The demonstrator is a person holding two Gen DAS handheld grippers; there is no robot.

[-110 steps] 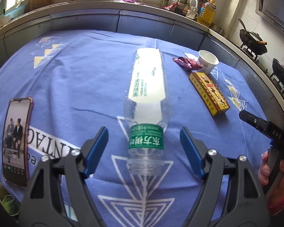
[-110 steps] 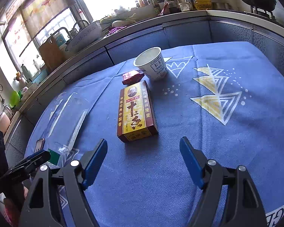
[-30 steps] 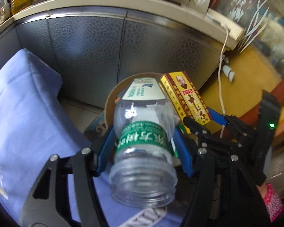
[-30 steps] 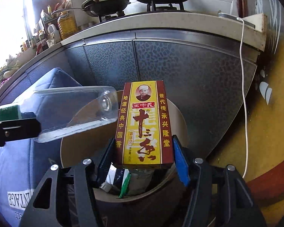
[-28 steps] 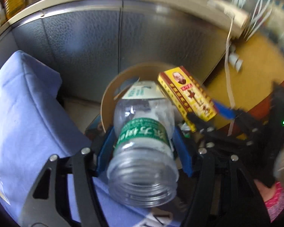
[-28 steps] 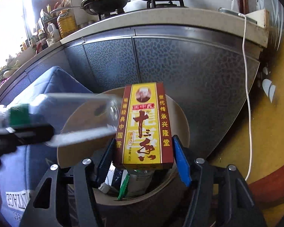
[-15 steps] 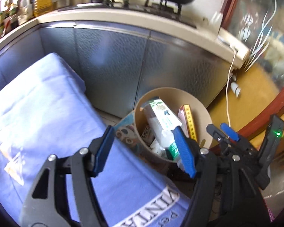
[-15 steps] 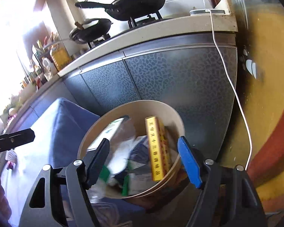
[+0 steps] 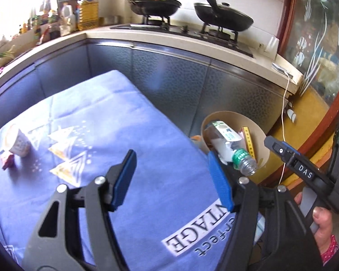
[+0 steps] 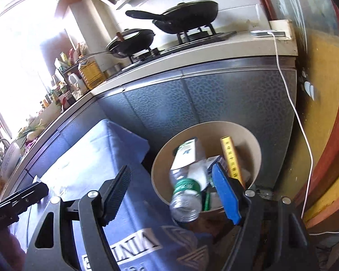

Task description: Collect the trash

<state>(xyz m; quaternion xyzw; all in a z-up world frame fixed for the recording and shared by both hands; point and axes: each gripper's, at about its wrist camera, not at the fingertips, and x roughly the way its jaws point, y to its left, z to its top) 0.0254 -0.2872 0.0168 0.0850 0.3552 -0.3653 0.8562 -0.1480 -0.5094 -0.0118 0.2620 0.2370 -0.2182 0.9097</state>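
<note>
A tan round trash bin [image 9: 257, 127] stands on the floor off the table's right edge; it also shows in the right wrist view [image 10: 248, 140]. In it lie a clear plastic bottle [image 9: 228, 145] with a green band, neck sticking over the rim [image 10: 185, 194], and a yellow box [image 9: 248, 140] on edge [image 10: 229, 155]. My left gripper [image 9: 173, 178] is open and empty above the blue tablecloth [image 9: 97, 122]. My right gripper [image 10: 174, 192] is open and empty above the bin. A paper cup [image 9: 18, 141] and a red wrapper [image 9: 8, 161] lie at the table's far left.
A grey counter [image 9: 192, 43] with two black pans [image 9: 223, 18] runs behind the table and bin. A white cable [image 10: 291, 103] hangs down the cabinet side. A wooden door frame [image 9: 327, 103] stands at right. Oil bottles [image 10: 90, 72] crowd the counter's left.
Both grippers opened and dropped the bottle and yellow box into the bin, then pulled back and up. The left view has swung over the table, showing the cup and wrapper.
</note>
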